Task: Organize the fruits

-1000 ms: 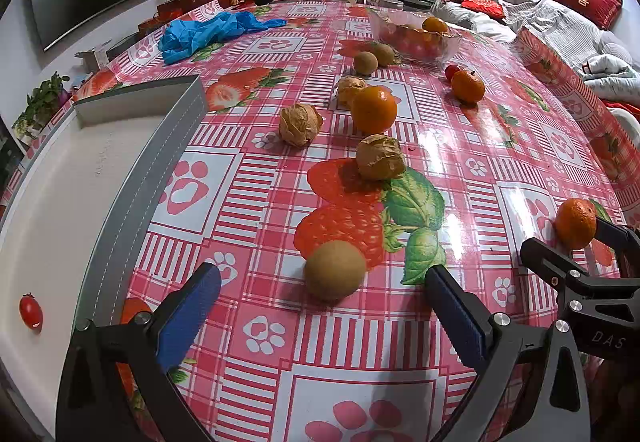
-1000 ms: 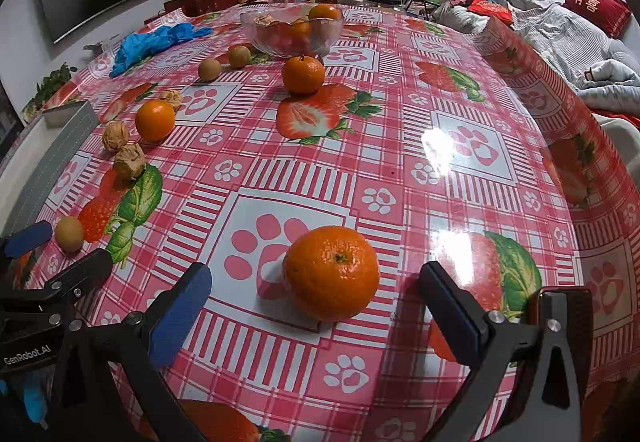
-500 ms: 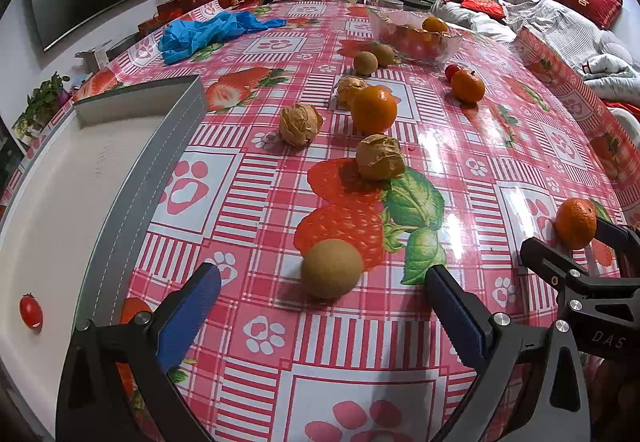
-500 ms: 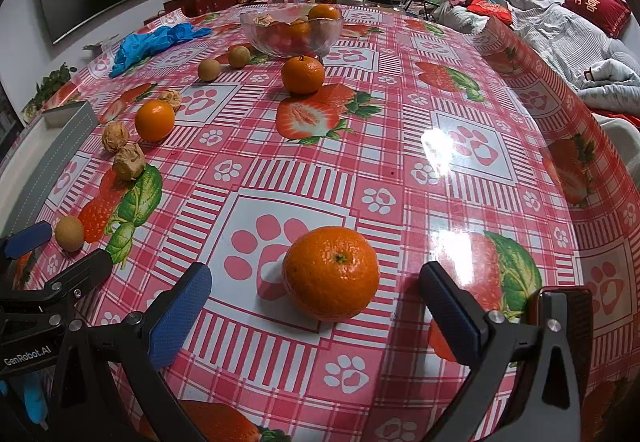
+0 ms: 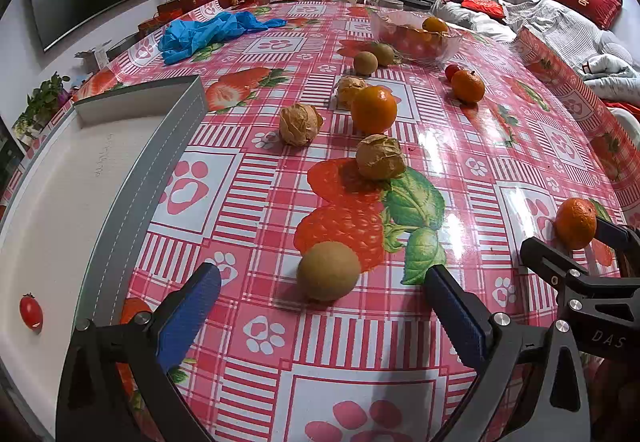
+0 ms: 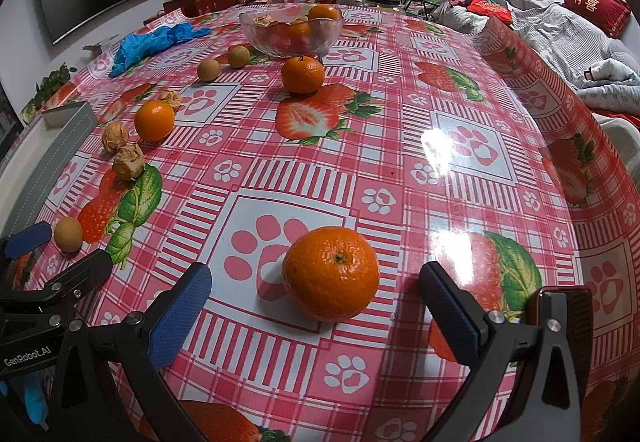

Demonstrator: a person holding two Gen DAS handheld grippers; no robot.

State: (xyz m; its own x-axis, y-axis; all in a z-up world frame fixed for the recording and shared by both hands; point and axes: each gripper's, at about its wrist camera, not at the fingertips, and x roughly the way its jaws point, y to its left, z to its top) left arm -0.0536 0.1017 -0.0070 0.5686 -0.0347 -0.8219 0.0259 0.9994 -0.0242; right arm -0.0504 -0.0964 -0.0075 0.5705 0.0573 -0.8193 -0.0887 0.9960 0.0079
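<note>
My left gripper (image 5: 322,284) is open, its blue fingers on either side of a brown kiwi (image 5: 329,271) on the red checked tablecloth. My right gripper (image 6: 316,286) is open around a mandarin (image 6: 331,273), which also shows in the left wrist view (image 5: 576,223). The left gripper shows at the left edge of the right wrist view (image 6: 60,248), with the kiwi (image 6: 68,234) between its fingers. Farther off lie an orange (image 5: 374,109), several paper-wrapped fruits (image 5: 380,157), another mandarin (image 5: 468,86) and two kiwis (image 5: 365,63).
A white tray (image 5: 132,178) with a grey rim lies at the left, a cherry tomato (image 5: 31,312) in it. A glass bowl (image 6: 291,29) of fruit stands at the back. Blue gloves (image 5: 204,32) lie at the far left. A person stands beyond the table.
The kiwi sits slightly farther left between the left fingers than one second ago. The right gripper and mandarin have not moved.
</note>
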